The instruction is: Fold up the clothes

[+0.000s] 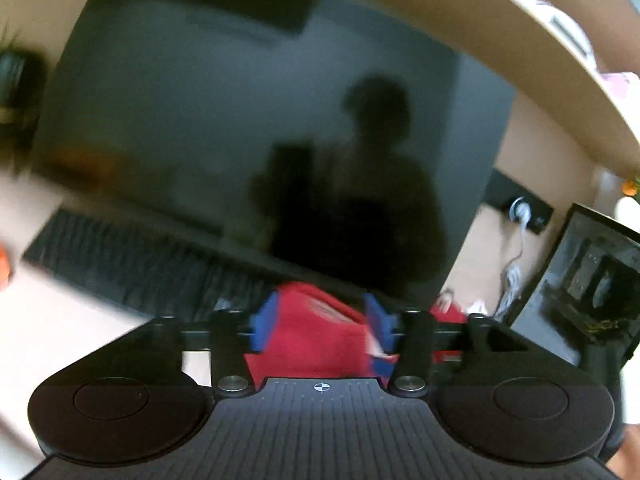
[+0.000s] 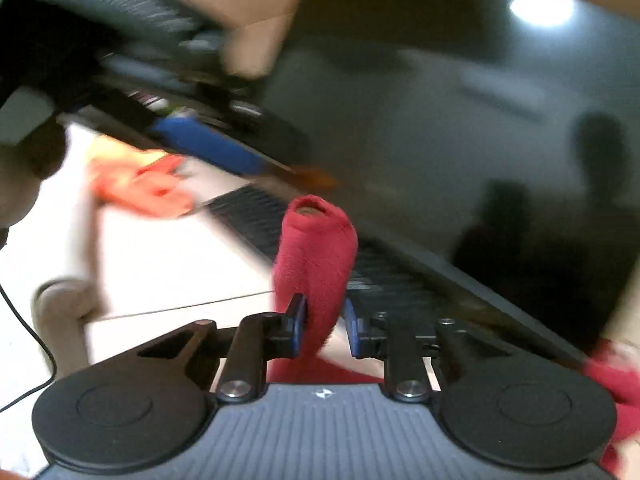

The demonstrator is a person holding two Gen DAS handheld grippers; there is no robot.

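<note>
Red fleecy garment (image 2: 316,252) is raised off the pale surface (image 2: 160,264), a bunched fold standing between the right hand-held gripper's (image 2: 323,322) blue pads (image 2: 297,324), which pinch it. Left hand-held gripper (image 1: 324,328) is parted wide, red cloth between its pads; grip cannot be confirmed. Large dark screen (image 1: 240,120) stands behind.
</note>
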